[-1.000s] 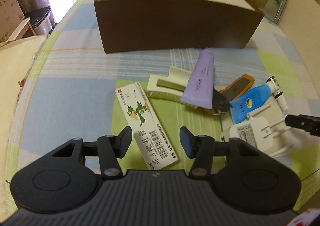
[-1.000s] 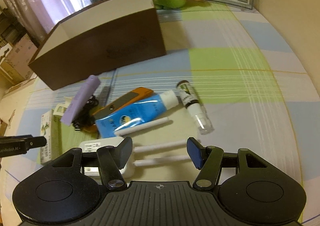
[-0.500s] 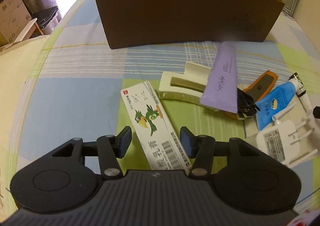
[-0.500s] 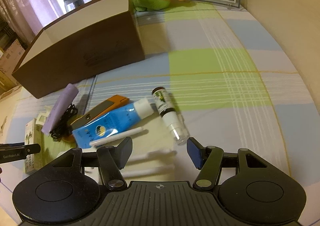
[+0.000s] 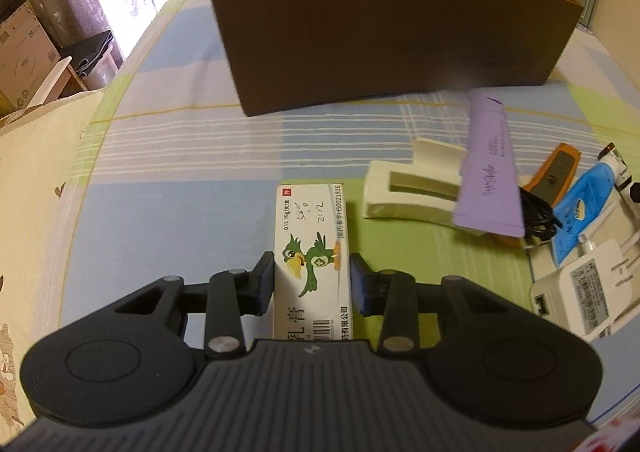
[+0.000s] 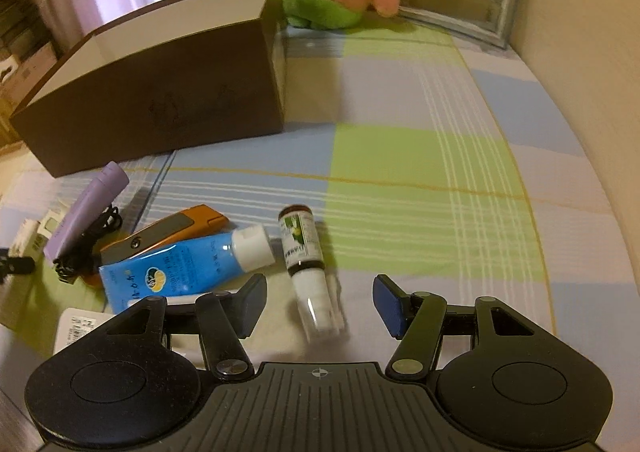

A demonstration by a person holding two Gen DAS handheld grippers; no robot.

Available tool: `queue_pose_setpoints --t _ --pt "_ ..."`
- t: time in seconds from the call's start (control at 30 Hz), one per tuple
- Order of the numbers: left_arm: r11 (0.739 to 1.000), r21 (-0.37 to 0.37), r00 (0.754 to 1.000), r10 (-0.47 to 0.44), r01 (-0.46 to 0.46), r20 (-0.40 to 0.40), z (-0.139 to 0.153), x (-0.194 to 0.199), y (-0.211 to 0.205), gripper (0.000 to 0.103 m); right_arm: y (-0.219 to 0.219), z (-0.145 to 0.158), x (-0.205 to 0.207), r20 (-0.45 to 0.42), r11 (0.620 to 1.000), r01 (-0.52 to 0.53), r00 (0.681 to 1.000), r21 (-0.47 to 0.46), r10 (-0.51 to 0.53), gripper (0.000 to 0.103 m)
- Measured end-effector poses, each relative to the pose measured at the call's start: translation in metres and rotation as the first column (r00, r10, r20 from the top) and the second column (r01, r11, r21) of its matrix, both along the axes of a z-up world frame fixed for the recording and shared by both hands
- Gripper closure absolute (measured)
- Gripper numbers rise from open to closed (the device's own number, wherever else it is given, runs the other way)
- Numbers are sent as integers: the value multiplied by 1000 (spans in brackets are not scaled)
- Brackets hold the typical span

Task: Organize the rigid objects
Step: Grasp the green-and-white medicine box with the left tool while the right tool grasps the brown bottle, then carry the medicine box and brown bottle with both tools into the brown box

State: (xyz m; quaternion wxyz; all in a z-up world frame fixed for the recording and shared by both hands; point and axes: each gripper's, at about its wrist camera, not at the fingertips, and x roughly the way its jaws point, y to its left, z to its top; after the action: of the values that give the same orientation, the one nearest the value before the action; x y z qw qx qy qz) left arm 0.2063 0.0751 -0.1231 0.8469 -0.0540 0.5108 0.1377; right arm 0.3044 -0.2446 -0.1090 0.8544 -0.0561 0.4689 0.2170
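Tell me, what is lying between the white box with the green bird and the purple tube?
A cream plastic clip-shaped holder lies between the white cardboard box with the green bird and the flat purple tube, whose end rests on it. The left wrist view shows this.

Left hand-held gripper [image 5: 312,282] closing, right hand-held gripper [image 6: 319,306] closing, both tilted down

A white cardboard carton [image 5: 312,248] bears a green cartoon bird. The checked cloth [image 6: 420,172] is blue, green and lilac; the open box [image 5: 380,44] is brown outside, cream inside.
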Motion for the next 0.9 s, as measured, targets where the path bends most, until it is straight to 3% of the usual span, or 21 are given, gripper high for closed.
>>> queue_pose_setpoints --t 0.1,0.37,0.47,0.9 --pt "1000 1 1000 -1 1 -6 -1 1 4 68 7 -7 6 15 998 -45 999 -32 45 61" --pt "1000 1 1000 6 -6 -9 -4 8 5 68 18 -21 17 18 992 -103 994 -67 104 71" --pt "1000 2 1000 2 -2 -6 -4 11 6 68 20 -21 17 24 990 -120 992 -73 122 83" --pt "1000 1 1000 -9 9 -6 -5 14 7 69 19 -19 10 15 991 -102 994 -81 104 83"
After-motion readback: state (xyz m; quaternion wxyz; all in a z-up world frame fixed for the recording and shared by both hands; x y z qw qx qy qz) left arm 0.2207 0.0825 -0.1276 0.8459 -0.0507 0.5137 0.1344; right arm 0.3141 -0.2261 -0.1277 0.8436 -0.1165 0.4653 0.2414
